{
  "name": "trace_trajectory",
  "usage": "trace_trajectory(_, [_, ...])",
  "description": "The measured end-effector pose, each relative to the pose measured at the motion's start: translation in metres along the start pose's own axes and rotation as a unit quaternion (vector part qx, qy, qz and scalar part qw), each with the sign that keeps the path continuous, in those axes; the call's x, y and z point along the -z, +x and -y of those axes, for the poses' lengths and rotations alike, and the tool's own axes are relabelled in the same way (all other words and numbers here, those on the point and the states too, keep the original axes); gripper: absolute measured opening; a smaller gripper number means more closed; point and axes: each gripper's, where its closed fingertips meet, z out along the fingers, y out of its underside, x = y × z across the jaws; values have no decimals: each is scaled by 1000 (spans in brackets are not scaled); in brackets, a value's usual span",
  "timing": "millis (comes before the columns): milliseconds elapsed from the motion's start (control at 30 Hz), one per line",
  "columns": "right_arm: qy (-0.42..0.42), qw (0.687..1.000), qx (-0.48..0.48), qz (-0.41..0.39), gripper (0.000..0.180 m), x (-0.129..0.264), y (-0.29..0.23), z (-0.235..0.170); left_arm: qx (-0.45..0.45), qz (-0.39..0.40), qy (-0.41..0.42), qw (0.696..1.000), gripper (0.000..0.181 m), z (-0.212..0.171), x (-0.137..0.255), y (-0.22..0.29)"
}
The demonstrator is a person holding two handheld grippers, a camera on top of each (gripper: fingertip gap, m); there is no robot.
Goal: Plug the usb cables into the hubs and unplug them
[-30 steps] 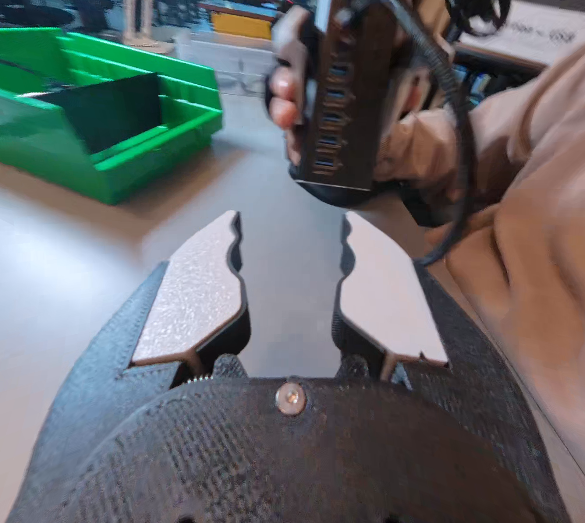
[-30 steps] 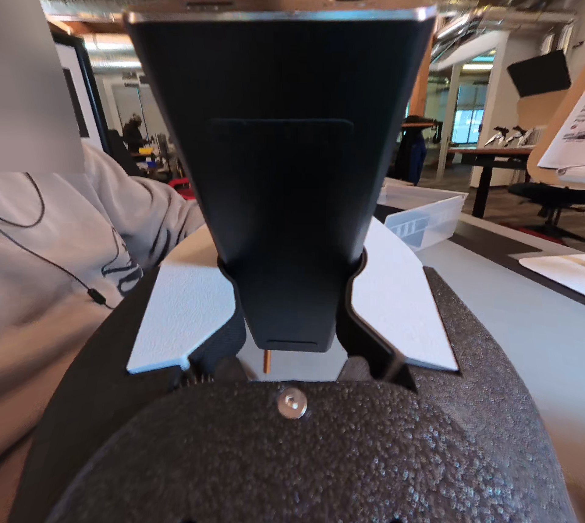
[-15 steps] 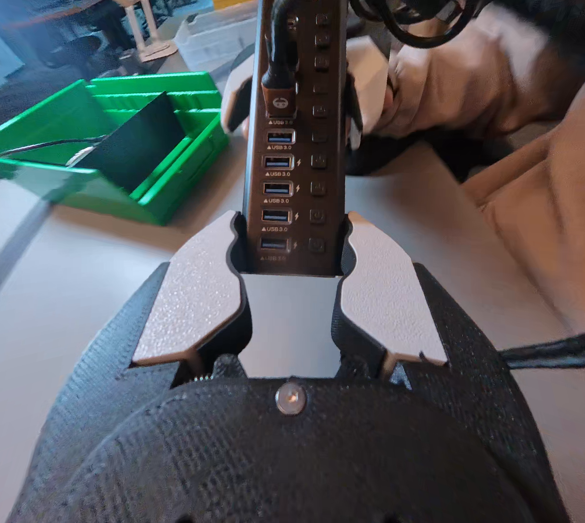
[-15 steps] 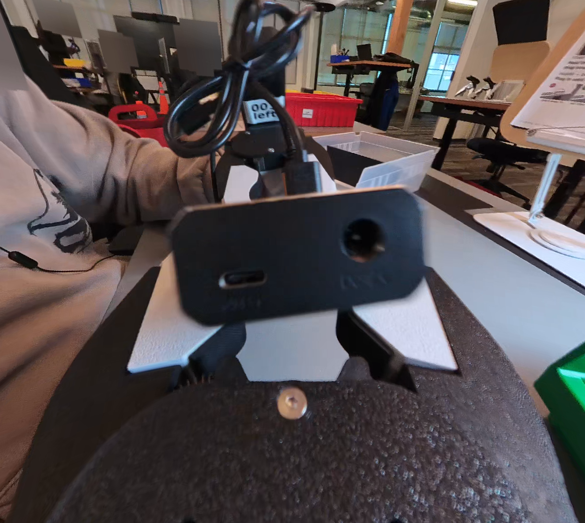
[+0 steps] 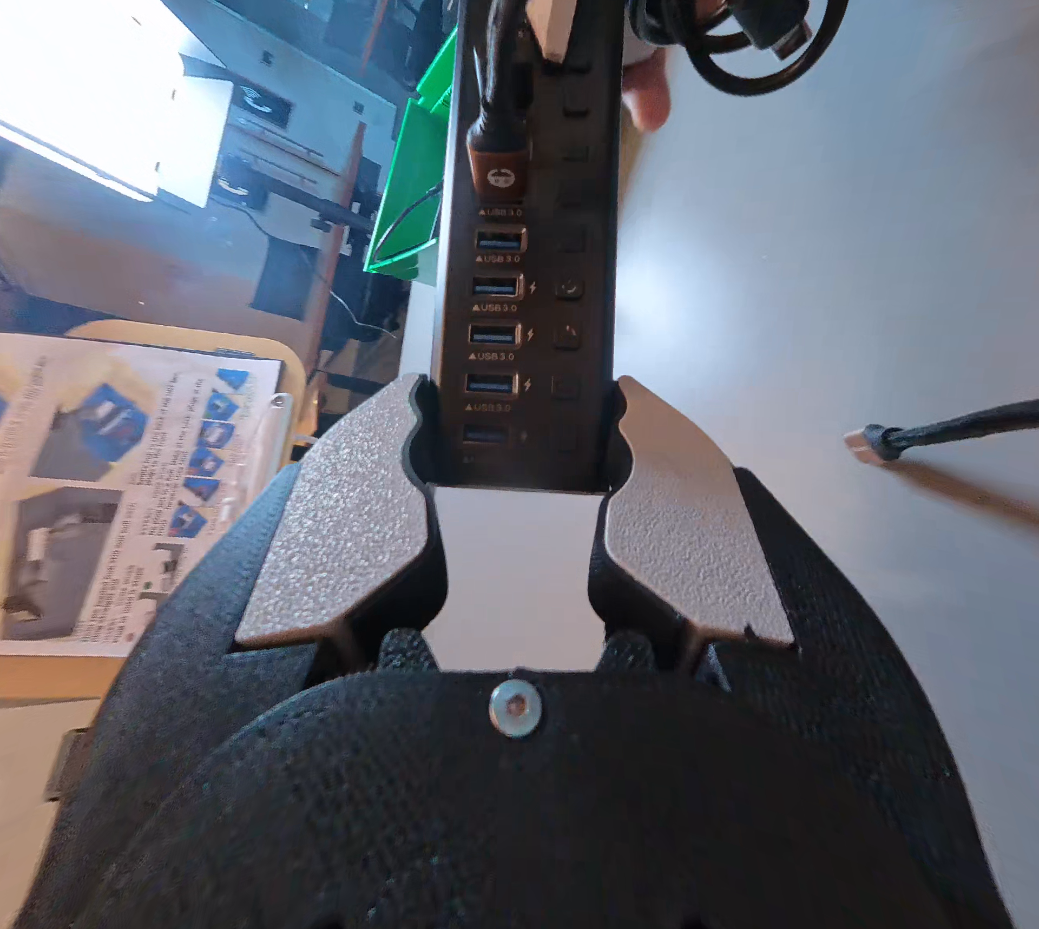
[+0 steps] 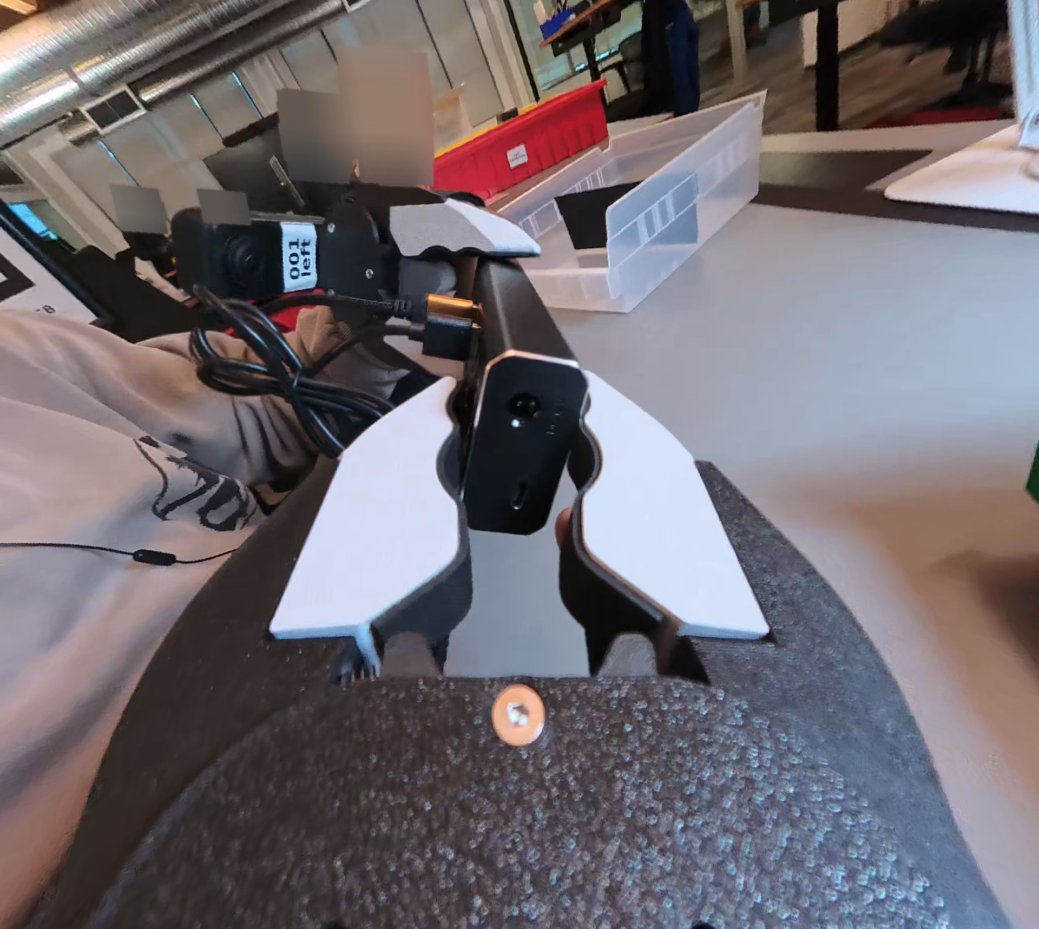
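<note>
A long black USB hub (image 5: 528, 317) with a row of ports is held at both ends above the grey table (image 5: 843, 283). My left gripper (image 5: 520, 430) is shut on its lower end. My right gripper (image 6: 520, 430) is shut on the other end (image 6: 523, 452), whose end face points at the camera. A braided cable with a copper plug (image 5: 497, 160) sits in one port; it also shows in the right wrist view (image 6: 450, 309), next to a black plug (image 6: 444, 337). A bundle of black cable (image 5: 731, 2) hangs by the hub. A loose cable end (image 5: 866, 444) lies on the table.
A green bin (image 5: 416, 160) stands behind the hub. A clear plastic bin (image 6: 646, 238) and a red bin (image 6: 523, 143) are farther back. A printed sheet on a stand (image 5: 140, 480) is on the left. A person's sleeve (image 6: 84, 424) is beside my right gripper. My hands' fingertips stand some 9 cm from each other.
My left gripper was open and empty short of the hub; it has moved in and closed on the hub's end. The hub and both grippers have turned on their side.
</note>
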Motion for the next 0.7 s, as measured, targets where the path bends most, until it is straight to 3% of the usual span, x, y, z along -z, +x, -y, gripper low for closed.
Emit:
trace_trajectory(133, [13,1000,-2,4,31,3,-9,14,-6,34,30,999,61,9,2,-8])
trace_trajectory(300, [61,997,35,-25,30,29,-7,82,108,73,64,989,55,12,6,-34])
trace_trajectory(400, [60,985,100,-127,30,65,23,141,225,61,102,967,49,0,14,-45])
trace_trajectory(500, [37,951,144,-271,30,106,77,197,292,36,127,947,36,-9,20,-46])
trace_trajectory(600, [35,921,130,-365,30,140,136,240,316,16,137,939,32,-11,22,-39])
trace_trajectory(700, [66,909,93,-401,30,155,178,276,305,5,128,944,31,-13,19,-29])
